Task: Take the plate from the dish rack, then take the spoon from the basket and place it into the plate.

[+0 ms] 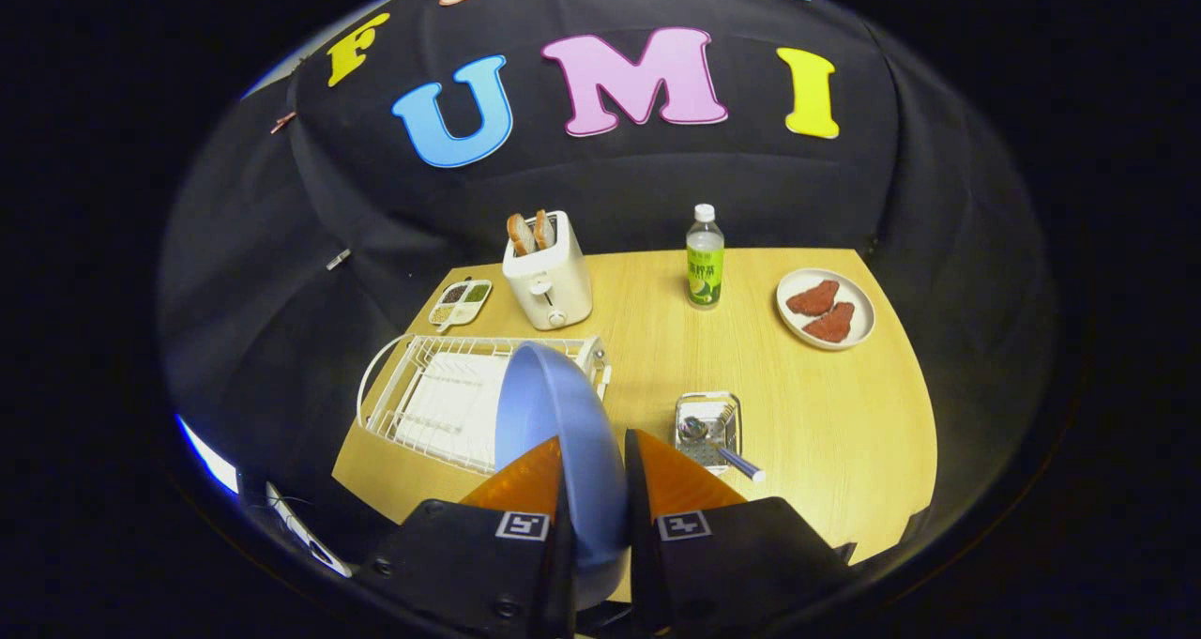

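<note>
Tongs (594,489) pinch blue plate (554,414) on edge, lifted above white dish rack (413,404); spoon (699,430) waits in basket (710,425) right of rack.

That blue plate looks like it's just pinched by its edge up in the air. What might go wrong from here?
The gripper is shut on the plate by its rim alone, so it may tilt or slip and drop. Held on edge over the dish rack, it might knock the wires. Set down too near the basket, it might bump the spoon whose handle sticks out.
</note>
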`<state>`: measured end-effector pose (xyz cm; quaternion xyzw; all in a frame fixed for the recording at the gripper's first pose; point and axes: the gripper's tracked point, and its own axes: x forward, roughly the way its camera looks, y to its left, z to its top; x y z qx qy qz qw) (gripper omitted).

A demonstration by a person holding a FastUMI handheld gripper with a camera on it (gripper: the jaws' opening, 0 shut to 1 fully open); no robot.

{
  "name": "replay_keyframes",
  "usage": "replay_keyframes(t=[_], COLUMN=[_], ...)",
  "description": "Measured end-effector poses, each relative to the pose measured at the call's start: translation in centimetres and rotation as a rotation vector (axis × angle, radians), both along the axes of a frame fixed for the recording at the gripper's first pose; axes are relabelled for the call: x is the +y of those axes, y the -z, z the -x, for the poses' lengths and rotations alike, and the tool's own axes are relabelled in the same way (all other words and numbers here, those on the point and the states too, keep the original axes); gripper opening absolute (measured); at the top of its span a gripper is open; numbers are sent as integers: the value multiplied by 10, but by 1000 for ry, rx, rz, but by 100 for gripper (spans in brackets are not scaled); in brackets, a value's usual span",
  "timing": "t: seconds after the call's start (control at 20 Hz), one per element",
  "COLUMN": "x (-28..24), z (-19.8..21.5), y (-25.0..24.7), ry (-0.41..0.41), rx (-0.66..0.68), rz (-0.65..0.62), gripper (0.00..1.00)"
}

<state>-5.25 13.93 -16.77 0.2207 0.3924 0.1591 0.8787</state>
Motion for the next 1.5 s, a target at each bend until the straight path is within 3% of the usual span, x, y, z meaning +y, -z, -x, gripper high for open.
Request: replay_keyframes(t=[0.4, 0.7, 1.0, 1.35, 1.5], x=[-23, -8, 7, 15, 8], z=[83, 112, 106, 83, 85], y=[86, 154, 203, 224, 237], ry=[33, 64, 93, 113, 133], rx=[200, 307, 349, 367, 385], rz=[-100, -201, -263, -265, -188], gripper=[27, 27, 27, 28, 39])
